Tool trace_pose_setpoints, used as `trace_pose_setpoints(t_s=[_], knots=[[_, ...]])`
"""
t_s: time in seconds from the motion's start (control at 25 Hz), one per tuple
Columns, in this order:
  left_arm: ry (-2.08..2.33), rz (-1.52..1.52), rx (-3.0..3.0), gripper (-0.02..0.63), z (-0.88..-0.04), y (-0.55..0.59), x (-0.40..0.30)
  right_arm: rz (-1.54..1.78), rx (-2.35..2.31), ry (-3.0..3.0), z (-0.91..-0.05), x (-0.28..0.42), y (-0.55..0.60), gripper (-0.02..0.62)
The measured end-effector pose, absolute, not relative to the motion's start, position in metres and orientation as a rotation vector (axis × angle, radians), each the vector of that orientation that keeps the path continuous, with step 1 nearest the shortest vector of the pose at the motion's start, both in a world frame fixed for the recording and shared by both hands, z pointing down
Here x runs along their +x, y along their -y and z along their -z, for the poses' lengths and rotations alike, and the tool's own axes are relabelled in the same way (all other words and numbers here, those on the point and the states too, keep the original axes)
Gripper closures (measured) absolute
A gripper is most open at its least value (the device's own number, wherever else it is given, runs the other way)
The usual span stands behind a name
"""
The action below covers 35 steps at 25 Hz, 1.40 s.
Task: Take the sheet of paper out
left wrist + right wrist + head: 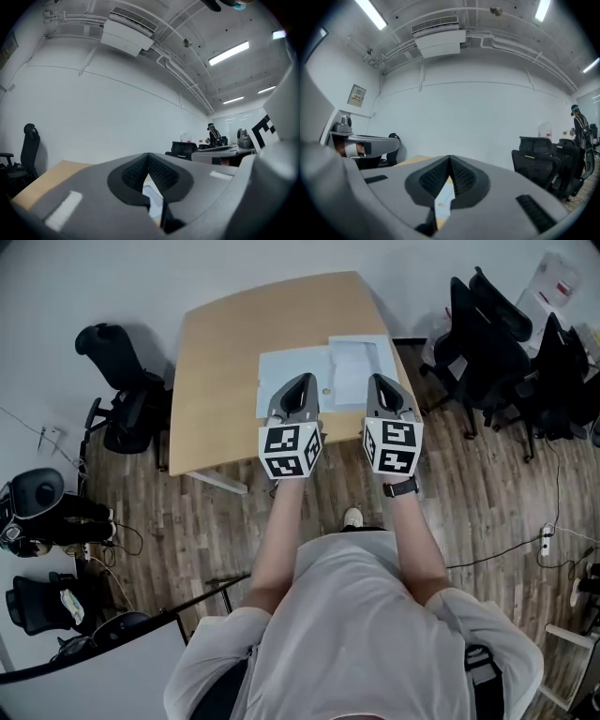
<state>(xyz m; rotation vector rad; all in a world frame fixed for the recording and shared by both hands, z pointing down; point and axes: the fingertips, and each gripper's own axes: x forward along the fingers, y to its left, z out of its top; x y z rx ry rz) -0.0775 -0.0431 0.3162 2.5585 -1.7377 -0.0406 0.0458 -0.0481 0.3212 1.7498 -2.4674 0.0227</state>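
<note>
Hand-held gripper jaws are closed on both sides and grip nothing. The left hand-held gripper (302,382) and the right hand-held gripper (379,381) are held level, side by side, over the near edge of the tabletop (220,381), with their tips pointing at the papers. The task's thing lies just beyond those tips: a pale blue folder (292,376) lies flat on the wood, with a small round snap (326,390) near its right edge. Touching it on the right is a whiter rectangle (356,360) — an opened flap or the sheet itself, I cannot tell which. To do this step well, I judge the jaws must open before they reach the folder. One hand-held gripper should pin the folder while the other comes in low and nearly flat, pinches only the sheet's free edge, and draws it out along the tabletop — so the thin paper neither crumples nor drags the folder along. Counted: two hand-held grippers, one tabletop, one folder, one whiter rectangle, one snap, one black chair (122,390) at the tabletop's left, and at least two more chairs (483,343) at its right.
</note>
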Motion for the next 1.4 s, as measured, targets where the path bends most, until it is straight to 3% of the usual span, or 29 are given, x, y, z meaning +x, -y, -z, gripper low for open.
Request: trace_pose_setpoints(t_s=[0.44, 1.4], knots=[[1.605, -0.05, 2.512, 0.597, -0.385, 0.121, -0.032, -0.07, 1.639, 2.488, -0.377, 0.067, 0.127, 0.583], [1.42, -0.303, 2.306, 0.597, -0.531, 0.302, -0.067, -0.292, 1.537, 2.25, -0.493, 0.043, 0.294, 0.583]])
